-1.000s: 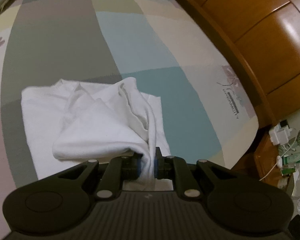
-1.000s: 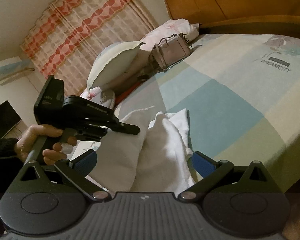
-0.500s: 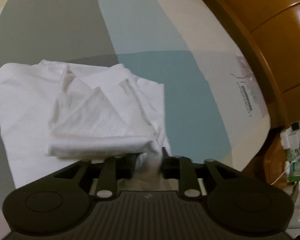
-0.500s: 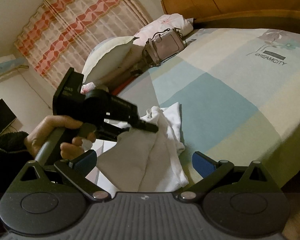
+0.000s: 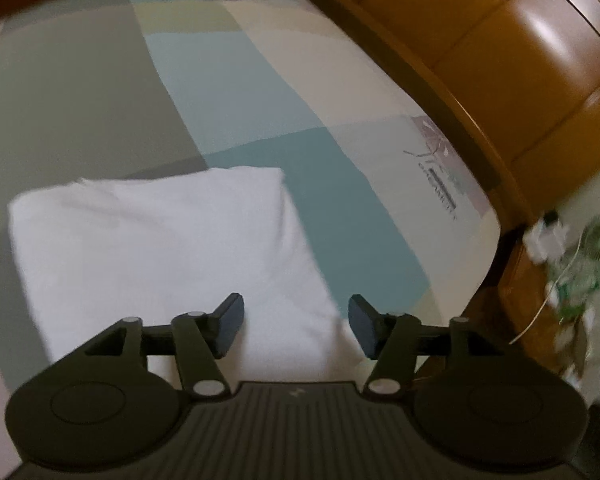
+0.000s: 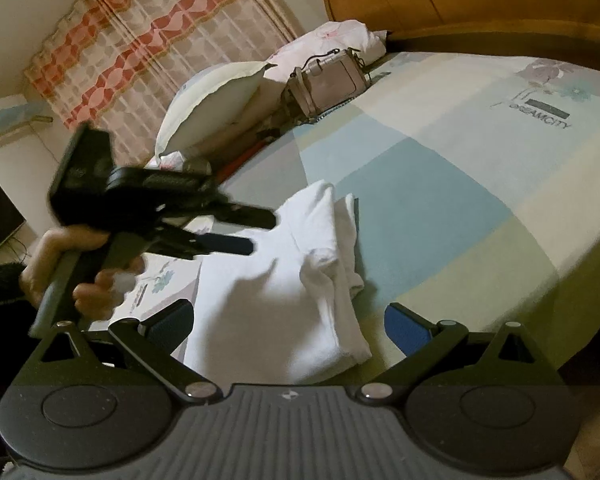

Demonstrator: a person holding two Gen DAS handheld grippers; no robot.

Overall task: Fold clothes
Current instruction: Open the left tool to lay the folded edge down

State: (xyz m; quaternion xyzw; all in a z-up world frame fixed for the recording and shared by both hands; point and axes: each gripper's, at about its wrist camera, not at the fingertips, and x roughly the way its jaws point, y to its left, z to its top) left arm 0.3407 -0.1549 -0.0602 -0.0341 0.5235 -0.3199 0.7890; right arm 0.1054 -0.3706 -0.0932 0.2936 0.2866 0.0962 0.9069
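white garment [image 5: 160,240], pastel checked bedsheet [image 5: 260,92].

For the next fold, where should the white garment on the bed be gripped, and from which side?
Probably the near right corner of the white garment, approached low from the bed's near edge: layers stack there into a pinchable edge. The left gripper, jaws opening, holds nothing.

The bed [image 6: 480,184] has a sheet of grey, blue and cream blocks. Behind it stands a glossy wooden headboard [image 5: 512,60]. A curtain [image 6: 160,44] with red bands hangs by the pale wall, near a pillow [image 6: 208,104] and a handbag [image 6: 328,84].
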